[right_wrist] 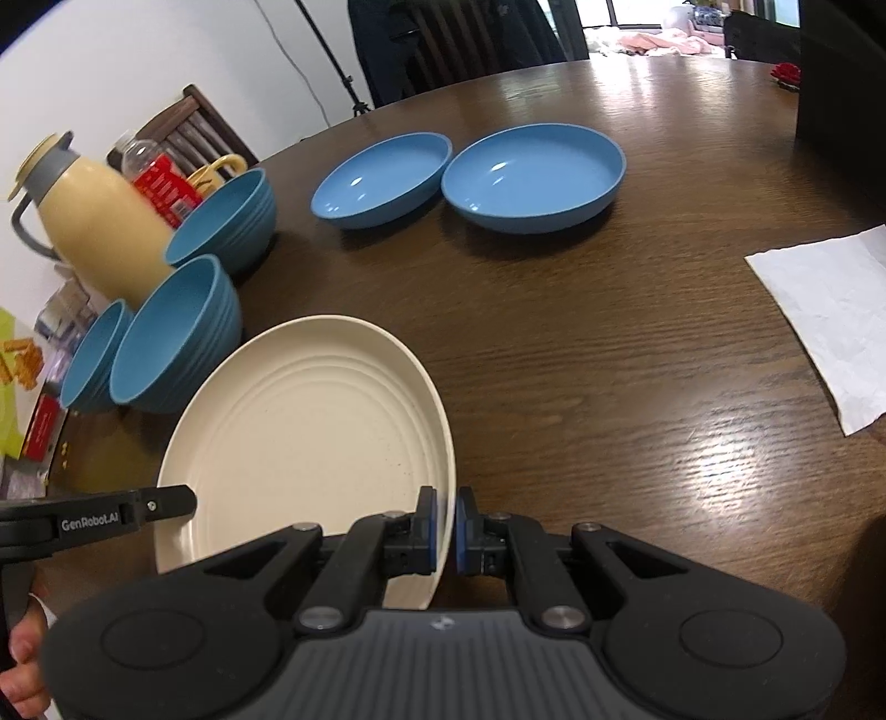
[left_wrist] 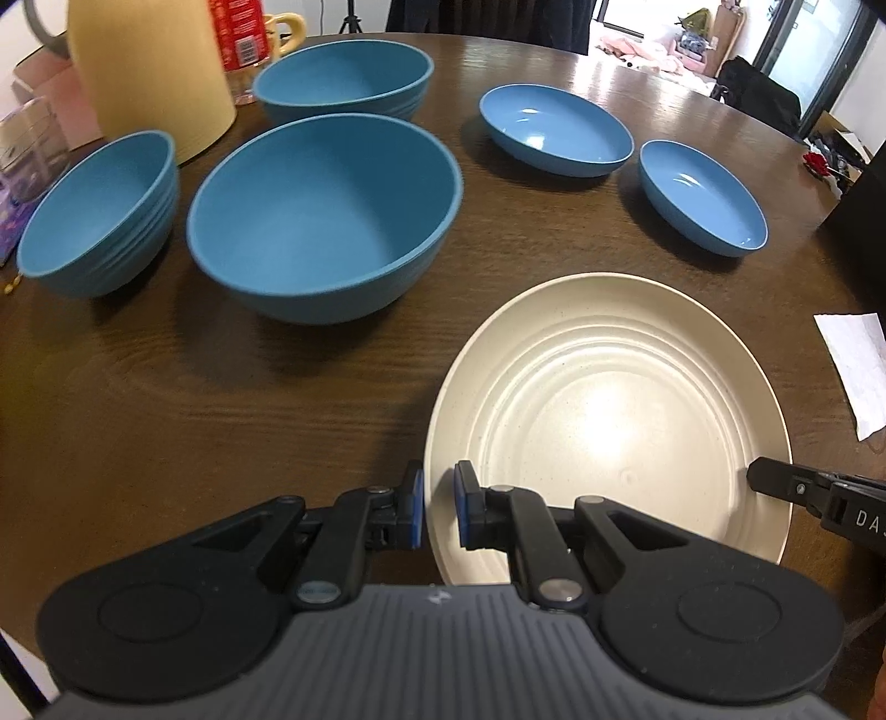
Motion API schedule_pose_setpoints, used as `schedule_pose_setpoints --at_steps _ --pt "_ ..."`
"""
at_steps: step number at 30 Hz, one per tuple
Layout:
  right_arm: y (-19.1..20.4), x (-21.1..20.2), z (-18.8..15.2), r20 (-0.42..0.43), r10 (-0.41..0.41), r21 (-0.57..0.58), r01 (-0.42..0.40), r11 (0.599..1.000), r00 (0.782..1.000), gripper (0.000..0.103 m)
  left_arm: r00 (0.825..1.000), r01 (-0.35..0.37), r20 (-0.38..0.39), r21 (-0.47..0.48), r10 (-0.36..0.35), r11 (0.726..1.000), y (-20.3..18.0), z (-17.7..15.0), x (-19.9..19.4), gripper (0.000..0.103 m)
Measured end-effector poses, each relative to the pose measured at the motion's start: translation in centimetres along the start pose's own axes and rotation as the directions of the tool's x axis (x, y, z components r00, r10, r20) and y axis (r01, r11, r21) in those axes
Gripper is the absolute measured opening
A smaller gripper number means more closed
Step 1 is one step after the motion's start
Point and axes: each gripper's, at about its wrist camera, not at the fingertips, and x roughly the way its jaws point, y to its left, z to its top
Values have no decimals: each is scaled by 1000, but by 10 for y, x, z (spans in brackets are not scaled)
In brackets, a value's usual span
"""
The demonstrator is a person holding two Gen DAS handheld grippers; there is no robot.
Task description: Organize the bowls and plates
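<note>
The table (left_wrist: 166, 399) carries one cream plate (left_wrist: 603, 410) near its front edge; three deep blue bowls (left_wrist: 326, 216) toward the left edge, two large and one smaller (left_wrist: 99, 216); two shallow blue dishes (left_wrist: 556, 130) farther back toward the right; one yellow jug (left_wrist: 149, 72), one red-labelled bottle (left_wrist: 241, 33) and one mug (left_wrist: 285, 30) at the far left; one white paper sheet (left_wrist: 855, 365) at the right edge.

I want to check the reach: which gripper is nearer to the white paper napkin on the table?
Right. The right gripper clamps the cream plate on its rim facing the napkin; the left gripper holds the opposite rim, farther away.
</note>
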Motion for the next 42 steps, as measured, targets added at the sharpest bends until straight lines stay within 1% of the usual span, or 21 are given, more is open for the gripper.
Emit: schedule_pose_setpoints --at_steps 7,20,30,42 --pt "9 1 -11 -16 9 -25 -9 1000 1000 6 1000 -16 3 -12 16 1000 7 -14 -4 12" --pt "15 9 -23 -53 20 -59 -23 998 998 6 999 -46 -15 -33 45 998 18 -34 5 12" --pt "20 15 -26 -68 19 -75 -24 997 997 6 998 -52 -19 -42 51 998 21 -41 9 12" --pt "24 23 -25 -81 17 -81 -23 996 997 7 998 -56 -27 -45 55 997 19 -39 15 12"
